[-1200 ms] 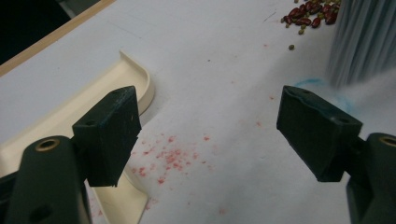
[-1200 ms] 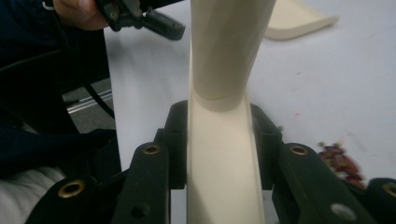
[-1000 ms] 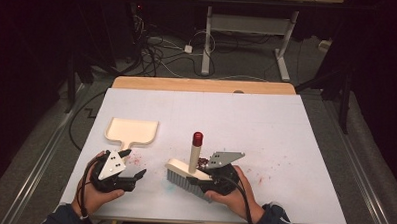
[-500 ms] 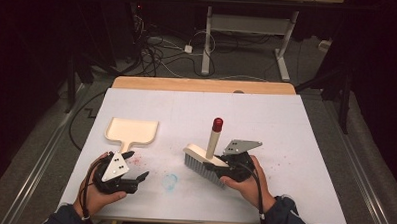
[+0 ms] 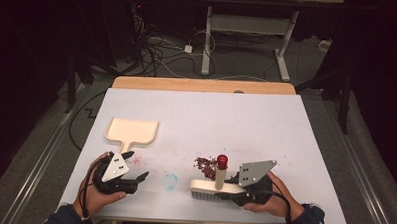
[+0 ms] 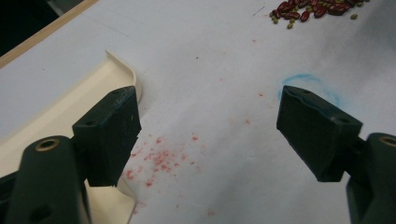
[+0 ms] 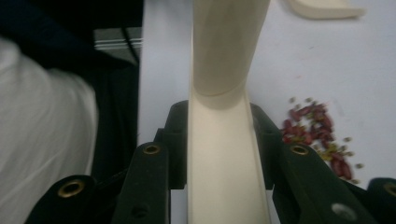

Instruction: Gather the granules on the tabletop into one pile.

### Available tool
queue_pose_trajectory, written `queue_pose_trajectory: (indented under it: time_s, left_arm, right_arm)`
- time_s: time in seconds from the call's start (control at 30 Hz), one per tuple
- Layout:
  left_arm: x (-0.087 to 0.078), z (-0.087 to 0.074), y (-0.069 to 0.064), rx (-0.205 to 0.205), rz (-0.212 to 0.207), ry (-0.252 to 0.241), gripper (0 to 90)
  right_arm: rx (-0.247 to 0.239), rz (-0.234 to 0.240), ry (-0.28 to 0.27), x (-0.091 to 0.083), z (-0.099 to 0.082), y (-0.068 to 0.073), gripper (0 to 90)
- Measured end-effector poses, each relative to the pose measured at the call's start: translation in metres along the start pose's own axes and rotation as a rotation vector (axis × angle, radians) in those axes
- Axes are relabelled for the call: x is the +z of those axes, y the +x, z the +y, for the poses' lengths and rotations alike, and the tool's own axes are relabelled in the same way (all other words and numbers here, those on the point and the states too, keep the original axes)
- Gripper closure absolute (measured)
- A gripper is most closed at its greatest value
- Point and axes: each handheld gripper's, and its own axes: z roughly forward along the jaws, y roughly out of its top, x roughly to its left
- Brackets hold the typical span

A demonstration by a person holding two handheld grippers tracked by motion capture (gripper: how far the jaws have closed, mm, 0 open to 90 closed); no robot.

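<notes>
The room around the table is dark, with a tangle of cables [image 5: 154,45] on the floor behind it and the legs of a white desk frame [image 5: 244,31] farther back. The table [image 5: 266,119] is big and covered in white, with a strip of wood showing along its far edge.

A cream dustpan [image 5: 132,131] lies flat near the left edge of the table, its handle pointing to the near edge. The brush [image 5: 214,185] sits close to the near edge, a bit right of the middle. It is cream too, with bristles along its near side, and its handle with a red tip sticks up. The right gripper [image 5: 234,187] pinches the brush body tight between its jaws.

The left gripper [image 5: 134,167] rests near the left near corner, just by the dustpan handle, with its jaws spread wide and nothing between them.

A small pile of red beans [image 5: 204,165] lies just beyond the brush, maybe with a few little green ones mixed in. Between the two grippers there is a faint blue ring mark [image 5: 170,181], and tiny red specks [image 6: 161,156] dot the cover near the dustpan.
</notes>
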Motion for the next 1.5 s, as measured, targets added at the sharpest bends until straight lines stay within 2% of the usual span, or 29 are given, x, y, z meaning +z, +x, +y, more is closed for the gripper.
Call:
queue_pose_trajectory:
  time_s: [0.1,0.27,0.4,0.6,0.7,0.9,1.07,1.17,1.23,1.3,1.37,1.4,1.43,1.5]
  left_arm:
    - [0.002,0.001,-0.001,0.005,-0.003,0.001,20.9]
    - [0.005,0.001,-0.001,0.012,-0.016,0.009,20.9]
    - [0.007,0.002,-0.002,0.021,-0.026,0.017,20.9]
    - [0.007,0.002,-0.003,0.022,-0.030,0.016,20.9]
    - [0.008,0.001,-0.003,0.023,-0.032,0.020,20.9]
    - [0.008,0.002,-0.003,0.032,-0.033,0.014,20.9]
    - [0.007,0.002,-0.003,0.031,-0.038,0.010,20.9]
    - [0.007,0.002,-0.003,0.031,-0.037,0.009,20.9]
    - [0.006,0.002,-0.003,0.030,-0.037,0.008,20.9]
    - [0.005,0.002,-0.003,0.029,-0.034,0.004,20.9]
    - [0.004,0.002,-0.003,0.028,-0.033,0.001,20.9]
    - [0.003,0.002,-0.003,0.029,-0.032,0.000,20.9]
    - [0.003,0.002,-0.003,0.029,-0.032,-0.002,20.9]
    - [0.003,0.002,-0.004,0.029,-0.031,-0.003,20.9]
  right_arm:
    - [-0.013,0.017,0.013,0.003,-0.008,-0.003,67.1]
    - [-0.009,0.013,-0.018,0.003,-0.013,-0.024,67.0]
    - [0.005,0.026,-0.038,0.012,-0.014,-0.044,66.2]
    - [-0.017,0.042,-0.038,0.023,-0.007,-0.062,65.5]
    - [-0.024,0.036,-0.037,0.027,-0.002,-0.066,65.7]
    - [-0.030,-0.006,-0.048,0.029,0.008,-0.069,66.9]
    - [-0.023,-0.040,-0.058,0.022,0.009,-0.066,67.1]
    - [-0.002,-0.100,-0.077,0.010,0.011,-0.060,67.1]
    - [0.027,-0.170,-0.084,-0.001,0.013,-0.055,67.1]
    - [0.071,-0.234,-0.103,-0.013,0.012,-0.049,67.1]
    - [0.126,-0.317,-0.116,-0.023,0.009,-0.043,67.1]
    - [0.167,-0.369,-0.116,-0.028,0.006,-0.040,67.1]
    - [0.198,-0.402,-0.118,-0.030,0.003,-0.037,67.1]
    - [0.246,-0.483,-0.102,-0.033,-0.004,-0.032,67.1]
